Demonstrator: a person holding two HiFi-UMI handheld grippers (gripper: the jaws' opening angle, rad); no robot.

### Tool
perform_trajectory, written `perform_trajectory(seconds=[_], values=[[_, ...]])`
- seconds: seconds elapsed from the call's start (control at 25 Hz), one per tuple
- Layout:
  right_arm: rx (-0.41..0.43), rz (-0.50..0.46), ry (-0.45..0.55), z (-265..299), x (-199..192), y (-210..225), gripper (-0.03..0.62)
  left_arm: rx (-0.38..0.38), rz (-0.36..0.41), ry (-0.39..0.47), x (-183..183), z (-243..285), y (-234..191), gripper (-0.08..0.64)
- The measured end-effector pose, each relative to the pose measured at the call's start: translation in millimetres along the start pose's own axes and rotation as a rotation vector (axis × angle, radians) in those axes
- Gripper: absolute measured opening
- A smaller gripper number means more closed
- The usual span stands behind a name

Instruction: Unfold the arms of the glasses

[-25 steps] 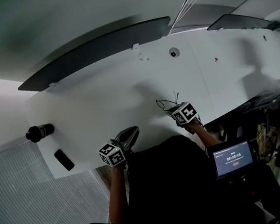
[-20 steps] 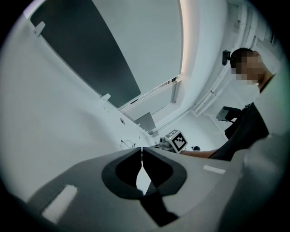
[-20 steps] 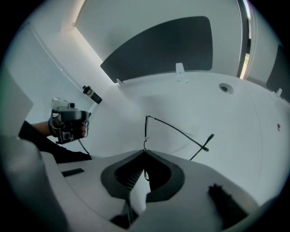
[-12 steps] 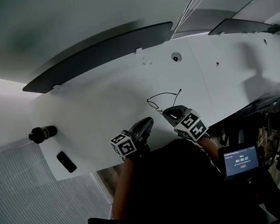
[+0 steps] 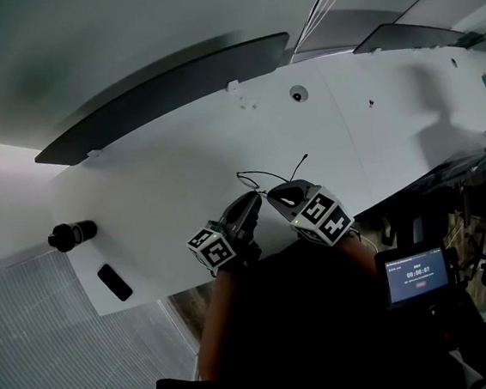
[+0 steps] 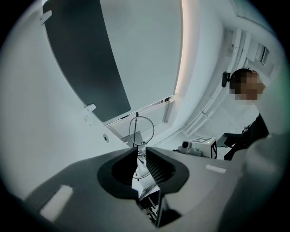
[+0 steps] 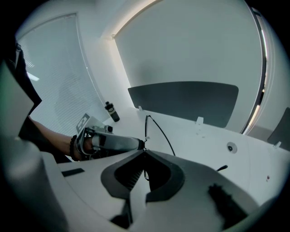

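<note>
Glasses [image 5: 263, 177] are up off the bench [image 5: 155, 181], over its near edge, between the two tools.

Right hand-held gripper [image 5: 271, 195] [image 7: 144, 154]: jaws fully closed, pinching the thin wire frame.

Left hand-held gripper [image 5: 255, 198] [image 6: 139, 152]: jaws a narrow gap apart, frame wire between them, no clear press.

Lens ring [image 6: 141, 130] stands upright above the left jaws. One arm [image 5: 296, 165] reaches away from the person, up and to the right in the head view.

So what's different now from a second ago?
The right gripper, still shut on the glasses, lifted them off the table and leftward. The left gripper came up to meet it, jaws now around the frame. The bottle and the flat black thing stayed put.
</note>
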State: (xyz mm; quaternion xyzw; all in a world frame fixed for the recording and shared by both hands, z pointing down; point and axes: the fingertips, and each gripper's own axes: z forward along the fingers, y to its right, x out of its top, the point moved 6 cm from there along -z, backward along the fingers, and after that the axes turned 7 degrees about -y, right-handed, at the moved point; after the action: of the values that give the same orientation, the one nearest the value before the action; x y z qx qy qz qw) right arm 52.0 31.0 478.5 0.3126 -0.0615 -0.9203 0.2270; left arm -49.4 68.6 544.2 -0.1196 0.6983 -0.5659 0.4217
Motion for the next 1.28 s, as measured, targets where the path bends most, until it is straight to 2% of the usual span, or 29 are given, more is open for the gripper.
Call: perform_trajectory(seconds=[0.24,0.44,0.6,0.84,0.96,1.04,1.16,1.28], values=[[0.001,-0.051,-0.002,-1.5,4.0,-9.6,0.015,0.007,0.005,0.007,2.2,0.1,0.5,0.049],[-0.04,-0.127,-0.013,-0.3,8.1,-10.7,0.015,-0.004,-0.001,0.017,7.3,2.0,-2.6,0.031],[-0.106,-0.241,-0.02,-11.4,10.6,-26.0,0.015,-0.001,0.015,0.053,7.0,-4.6,13.4,0.009],[-0.223,-0.357,0.027,-16.9,15.2,-30.6,0.017,-0.037,0.006,0.084,11.4,-1.8,14.7,0.006],[-0.268,-0.414,0.054,-23.3,17.0,-33.7,0.02,-0.013,-0.028,0.11,11.0,-6.2,12.6,0.005],[-0.31,-0.467,0.091,-31.6,22.6,-39.2,0.054,-0.016,-0.049,0.163,13.8,-13.9,11.0,0.005],[-0.37,-0.481,0.231,-52.3,33.5,-46.0,0.058,-0.113,-0.052,0.276,22.0,-27.5,10.2,0.005],[-0.466,-0.487,0.424,-80.7,37.8,-47.7,0.057,-0.33,-0.074,0.45,32.9,-45.3,11.6,0.006]])
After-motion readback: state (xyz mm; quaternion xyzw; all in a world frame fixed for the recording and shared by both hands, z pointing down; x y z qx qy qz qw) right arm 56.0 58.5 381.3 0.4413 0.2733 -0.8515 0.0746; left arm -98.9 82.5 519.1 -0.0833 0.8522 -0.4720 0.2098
